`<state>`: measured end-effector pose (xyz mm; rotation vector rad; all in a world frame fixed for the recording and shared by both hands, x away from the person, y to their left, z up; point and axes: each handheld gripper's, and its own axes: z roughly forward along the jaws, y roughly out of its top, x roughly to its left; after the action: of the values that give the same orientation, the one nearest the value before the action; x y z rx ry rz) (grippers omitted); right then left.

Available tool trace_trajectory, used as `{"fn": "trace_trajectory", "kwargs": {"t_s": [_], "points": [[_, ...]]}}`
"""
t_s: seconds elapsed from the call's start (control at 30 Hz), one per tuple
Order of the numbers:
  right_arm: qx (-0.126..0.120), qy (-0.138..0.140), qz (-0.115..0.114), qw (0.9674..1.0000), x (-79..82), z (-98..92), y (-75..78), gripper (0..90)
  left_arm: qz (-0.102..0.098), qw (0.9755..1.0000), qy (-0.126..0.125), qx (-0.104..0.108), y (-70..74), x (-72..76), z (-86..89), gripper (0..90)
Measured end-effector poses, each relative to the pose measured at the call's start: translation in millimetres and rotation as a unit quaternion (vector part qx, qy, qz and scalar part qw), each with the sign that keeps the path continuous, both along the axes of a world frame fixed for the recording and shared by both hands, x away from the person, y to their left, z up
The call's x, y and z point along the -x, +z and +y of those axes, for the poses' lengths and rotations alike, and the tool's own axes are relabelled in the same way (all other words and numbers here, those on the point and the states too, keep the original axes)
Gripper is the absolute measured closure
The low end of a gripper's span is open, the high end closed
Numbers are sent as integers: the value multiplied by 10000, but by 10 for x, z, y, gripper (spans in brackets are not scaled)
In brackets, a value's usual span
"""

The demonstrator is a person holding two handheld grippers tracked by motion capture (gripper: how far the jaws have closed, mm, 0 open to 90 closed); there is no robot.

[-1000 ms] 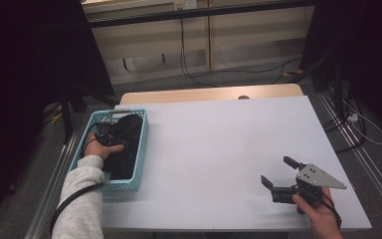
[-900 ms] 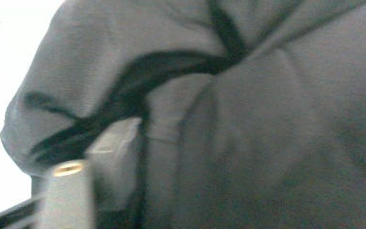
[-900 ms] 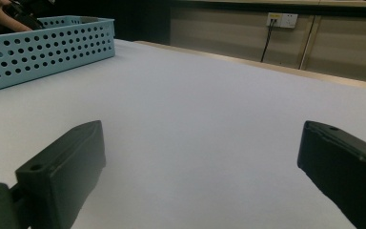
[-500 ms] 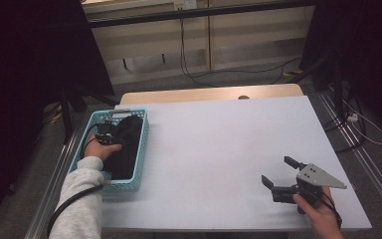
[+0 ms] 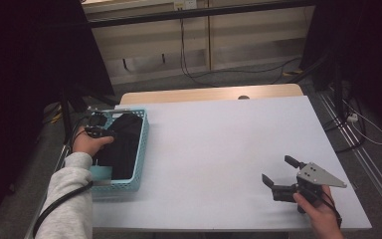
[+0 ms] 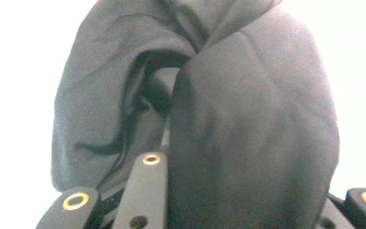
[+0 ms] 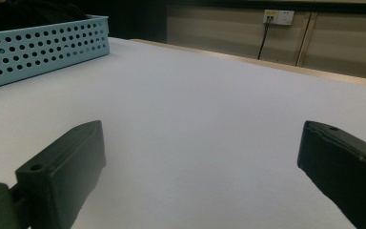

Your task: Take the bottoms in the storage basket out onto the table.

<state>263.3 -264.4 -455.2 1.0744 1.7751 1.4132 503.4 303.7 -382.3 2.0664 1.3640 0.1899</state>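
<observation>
A dark grey cloth (image 5: 124, 144) lies in the light blue perforated basket (image 5: 142, 149) at the table's left edge. My left gripper (image 5: 97, 130) is over the basket's far left part. Its jaws have just been closing, and they are shut on a bunched fold of the cloth (image 6: 248, 95), which hangs in front of the left gripper (image 6: 252, 191) camera. My right gripper (image 5: 278, 170) rests low over the white table (image 5: 219, 144) near the front right. The right gripper (image 7: 200, 143) stands open with nothing between its jaws.
The basket (image 7: 43, 47) appears far left in the right gripper view. Past the white top, a wooden strip (image 5: 204, 93) borders the far edge. Cables (image 5: 199, 69) run on the floor behind. Dark stands flank both sides.
The left hand has pulled up and slightly left over the basket with the cloth pinched in its gripper. The right gripper has stayed where it was.
</observation>
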Motion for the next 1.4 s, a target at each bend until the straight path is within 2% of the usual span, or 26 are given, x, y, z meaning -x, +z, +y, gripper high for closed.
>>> {"fn": "trace_trajectory", "kwargs": {"t_s": [0.17, 0.37, 0.47, 0.67, 0.73, 0.83, 0.93, 1.0, 1.13, 1.17, 1.2, 1.23, 1.27, 1.4], "points": [[27, 35, -24, 10000, 9, 14, 5, 12, -228, 9997, -42, 74, 275, 33, 27, 735], [23, 18, -25, 10000, 7, 10, 4, 13, -599, 9977, 3, 306, 540, 75, 35, 735], [23, 28, -27, 10000, 8, 15, 6, 13, -740, 9967, -33, 332, 632, 91, 30, 734], [33, 27, -20, 10000, 7, 19, 4, 13, -1061, 9930, -188, 482, 790, 138, -59, 734], [33, 25, -22, 10000, 7, 18, 5, 13, -1160, 9913, -298, 549, 845, 155, -120, 734], [44, 29, -19, 10000, 6, 18, 1, 13, -1339, 9874, -448, 710, 948, 186, -232, 734], [47, 37, -19, 10000, 7, 22, 2, 12, -1468, 9843, -628, 757, 1029, 216, -355, 734], [26, 38, -14, 10000, 5, 26, 0, 13, -1585, 9807, -769, 846, 1080, 246, -475, 734], [28, 41, 4, 10000, 2, 31, -5, 12, -1638, 9762, -1015, 996, 1115, 290, -680, 733], [35, 36, 3, 10000, 3, 32, -4, 12, -1674, 9741, -1124, 1019, 1118, 300, -751, 733], [29, 45, 4, 10000, 4, 34, -3, 13, -1654, 9738, -1149, 1060, 1120, 313, -799, 733], [38, 39, -3, 10000, 5, 34, -1, 13, -1674, 9720, -1252, 1070, 1125, 328, -874, 733], [54, 39, -24, 10000, 4, 30, 1, 13, -1672, 9715, -1296, 1068, 1128, 341, -923, 733], [28, 12, -33, 10000, 7, 18, 8, 13, -1706, 9667, -1519, 1155, 1153, 395, -1154, 733]]}}
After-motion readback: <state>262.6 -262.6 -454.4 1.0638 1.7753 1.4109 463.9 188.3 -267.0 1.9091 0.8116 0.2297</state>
